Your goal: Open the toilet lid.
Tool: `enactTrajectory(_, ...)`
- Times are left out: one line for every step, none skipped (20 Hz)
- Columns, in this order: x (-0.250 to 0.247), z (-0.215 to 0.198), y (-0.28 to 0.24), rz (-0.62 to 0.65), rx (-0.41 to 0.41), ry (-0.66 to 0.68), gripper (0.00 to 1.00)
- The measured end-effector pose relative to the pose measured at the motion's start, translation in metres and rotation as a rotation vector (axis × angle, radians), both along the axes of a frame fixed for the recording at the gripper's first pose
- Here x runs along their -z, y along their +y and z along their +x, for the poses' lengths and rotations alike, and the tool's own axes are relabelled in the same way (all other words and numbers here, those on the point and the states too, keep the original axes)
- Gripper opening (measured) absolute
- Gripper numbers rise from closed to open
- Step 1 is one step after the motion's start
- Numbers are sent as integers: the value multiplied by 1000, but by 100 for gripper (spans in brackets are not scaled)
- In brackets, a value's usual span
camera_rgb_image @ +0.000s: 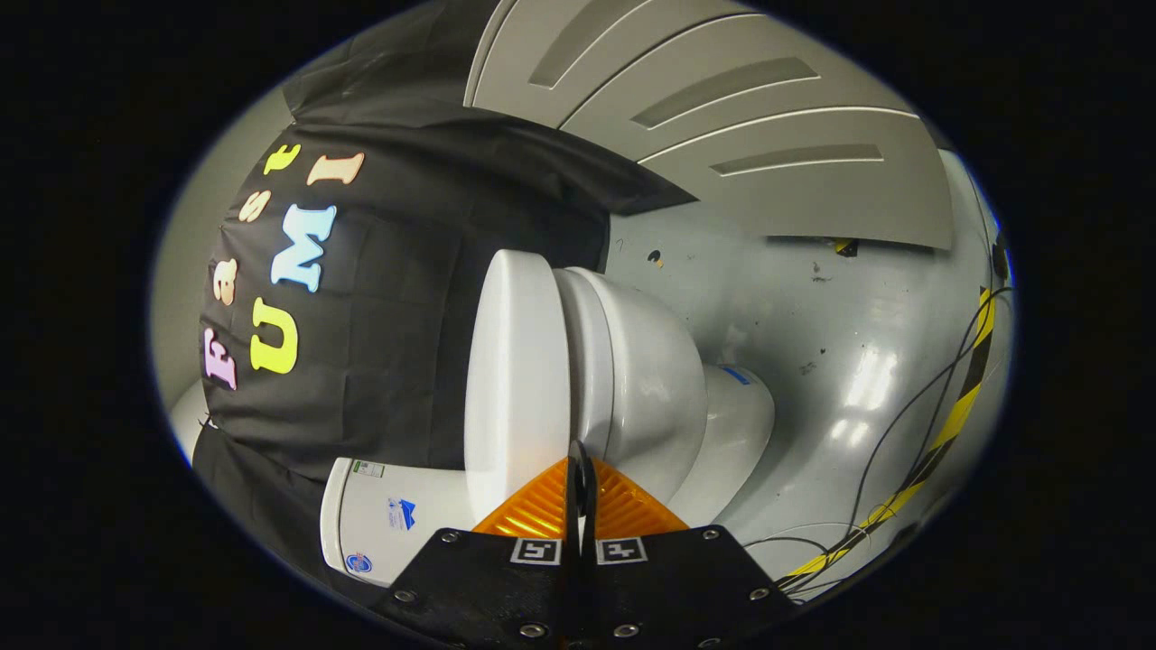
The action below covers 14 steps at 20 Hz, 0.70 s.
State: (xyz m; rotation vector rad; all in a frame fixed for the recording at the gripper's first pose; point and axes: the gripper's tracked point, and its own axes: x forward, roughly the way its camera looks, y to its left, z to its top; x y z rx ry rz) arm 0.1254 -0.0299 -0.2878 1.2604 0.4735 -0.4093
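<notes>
Gripper view is showing the gripper (pixel 582 469) with its fingers pressed together, just ahead of them the toilet lid (pixel 515 379), seemingly down on the bowl (pixel 650 388). Approach is ending, I judge; next, the tips are needing to catch the lid's edge and swing it toward the tank (pixel 397 519).

No wording can be read. The white ceramic toilet tank (pixel 384 519) carries small stickers (pixel 401 513) near its edge, print too small to make out; a small blue label (pixel 736 375) sits on the toilet's base.
</notes>
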Motion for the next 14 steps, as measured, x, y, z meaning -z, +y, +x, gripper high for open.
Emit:
enactTrajectory(-1,0,0,-6,-9,13,0)
enactTrajectory(-2,-1,0,-17,-18,26,0)
enactTrajectory(-3,-1,0,-29,-24,39,0)
enactTrajectory(-5,-2,0,-39,-32,48,0)
enactTrajectory(-8,-1,0,-48,-34,49,0)
enactTrajectory(-12,-1,1,-54,-36,48,0)
enactTrajectory(-16,0,1,-61,-39,50,0)
enactTrajectory(-21,1,2,-78,-45,54,0)
enactTrajectory(-26,2,3,-99,-54,58,0)
enactTrajectory(-32,2,3,-121,-63,56,0)
enactTrajectory(-38,4,3,-132,-67,51,0)
enactTrajectory(-43,5,3,-136,-68,45,0)
enactTrajectory(-49,6,4,-140,-70,41,0)
enactTrajectory(-52,6,5,-149,-73,41,0)
